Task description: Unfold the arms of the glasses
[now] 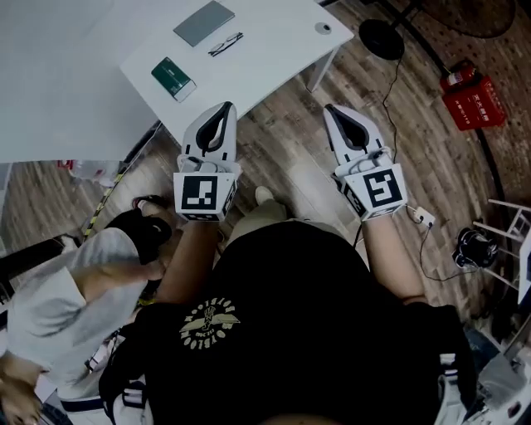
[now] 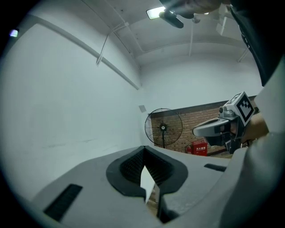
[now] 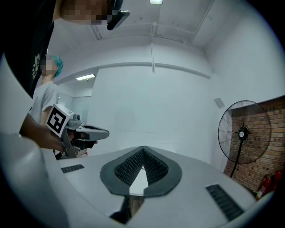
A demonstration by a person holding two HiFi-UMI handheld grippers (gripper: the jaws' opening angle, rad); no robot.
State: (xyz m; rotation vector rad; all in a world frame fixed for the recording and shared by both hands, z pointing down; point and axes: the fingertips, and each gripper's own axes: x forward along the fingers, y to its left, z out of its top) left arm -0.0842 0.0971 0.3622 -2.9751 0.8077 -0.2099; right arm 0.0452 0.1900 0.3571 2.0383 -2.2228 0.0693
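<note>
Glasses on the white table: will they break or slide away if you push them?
The glasses look thin and small, so they are probably light and might skid on the smooth white table. Such a thin frame could likely bend if squeezed hard. They lie flat, so rolling seems unlikely.

Right gripper (image 1: 332, 109) matt plastic; table (image 1: 274, 50) smooth; floor (image 1: 290, 158) wood.

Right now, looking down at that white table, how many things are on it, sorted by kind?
glasses: 1
green box: 1
grey flat rectangle: 1
small round disc, possibly a fitting in the tabletop: 1
Total: 4
</note>
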